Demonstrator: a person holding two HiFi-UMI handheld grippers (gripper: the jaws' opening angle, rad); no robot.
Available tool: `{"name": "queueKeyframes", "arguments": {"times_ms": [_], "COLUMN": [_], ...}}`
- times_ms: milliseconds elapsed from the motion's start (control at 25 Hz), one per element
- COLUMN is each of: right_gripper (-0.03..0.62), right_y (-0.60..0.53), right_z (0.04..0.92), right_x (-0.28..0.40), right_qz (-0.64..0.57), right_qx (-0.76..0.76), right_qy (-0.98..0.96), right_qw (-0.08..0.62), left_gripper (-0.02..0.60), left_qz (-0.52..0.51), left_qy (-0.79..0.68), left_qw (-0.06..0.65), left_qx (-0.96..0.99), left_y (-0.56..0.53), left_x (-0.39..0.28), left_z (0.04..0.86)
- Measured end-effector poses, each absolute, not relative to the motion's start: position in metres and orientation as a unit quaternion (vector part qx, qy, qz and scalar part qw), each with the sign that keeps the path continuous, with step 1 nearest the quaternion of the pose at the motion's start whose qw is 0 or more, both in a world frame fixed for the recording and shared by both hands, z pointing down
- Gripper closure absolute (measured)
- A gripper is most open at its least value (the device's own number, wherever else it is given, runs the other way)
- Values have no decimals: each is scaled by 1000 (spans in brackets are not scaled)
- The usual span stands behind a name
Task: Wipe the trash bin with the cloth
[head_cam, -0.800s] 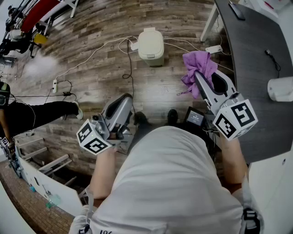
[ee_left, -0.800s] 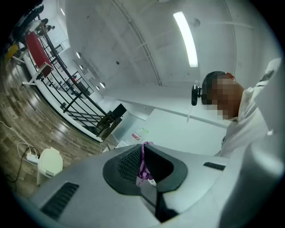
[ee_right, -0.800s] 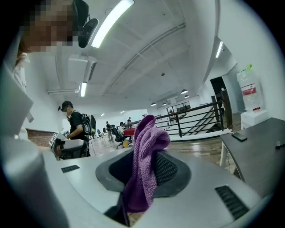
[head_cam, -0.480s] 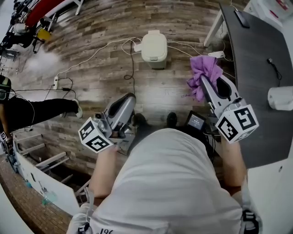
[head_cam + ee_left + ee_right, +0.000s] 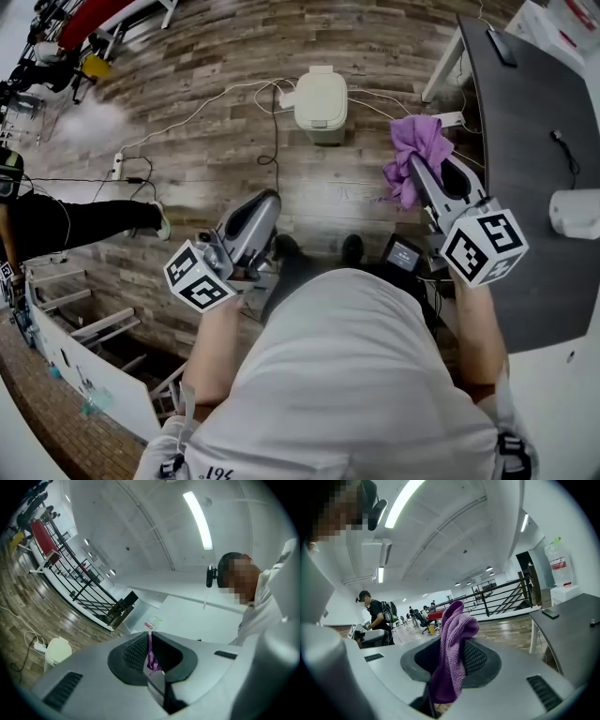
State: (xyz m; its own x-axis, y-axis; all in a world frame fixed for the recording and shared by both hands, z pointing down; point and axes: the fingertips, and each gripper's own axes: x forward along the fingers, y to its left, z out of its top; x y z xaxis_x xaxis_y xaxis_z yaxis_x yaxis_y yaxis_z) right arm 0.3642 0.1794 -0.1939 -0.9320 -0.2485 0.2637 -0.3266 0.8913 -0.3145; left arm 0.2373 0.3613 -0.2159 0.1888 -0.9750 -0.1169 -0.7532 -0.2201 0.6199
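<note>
Purple cloth (image 5: 418,148) in forward-pointing right claw (image 5: 413,174)

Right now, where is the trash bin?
In the head view the trash bin stands on the wood floor at top centre, among white cables, left of the table leg. The cloth in the right gripper is apart from it.

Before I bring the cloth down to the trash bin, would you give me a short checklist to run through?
1. Cloth held in the right tongs: ok, it bunches out between them.
2. Trash bin upright, lid down: ok.
3. Cloth touching the bin: not ok, they are well apart.
4. Floor beside the bin free: not ok, cables run beside it.
5. Left tongs closed: ok; what the purple sliver between them is, cannot tell.
</note>
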Motion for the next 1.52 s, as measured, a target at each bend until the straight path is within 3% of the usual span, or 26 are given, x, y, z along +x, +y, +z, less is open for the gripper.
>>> {"name": "queueKeyframes", "arguments": {"times_ms": [520,760,920,1200,1520], "right_gripper": [484,484,484,484,484], "right_y": [145,155,151,121,102], "right_z": [-176,-178,-174,-152,-128], "right_x": [366,343,314,252,177], "right_qz": [219,200,170,166,122], "right_qx": [182,153,149,235,297], "right_qy": [-954,-962,-966,-946,-922], "right_qw": [98,106,123,149,218], "left_gripper": [571,571,578,578,578], "left_qz": [-250,-252,-257,-241,-215], "left_qy": [-609,-590,-543,-520,-502], "left_qw": [242,243,281,264,296], "left_qx": [713,727,748,775,784], "left_y": [356,346,329,310,293], "left_x": [215,186,166,74,-29], "left_z": [-203,-198,-189,-179,-155]}}
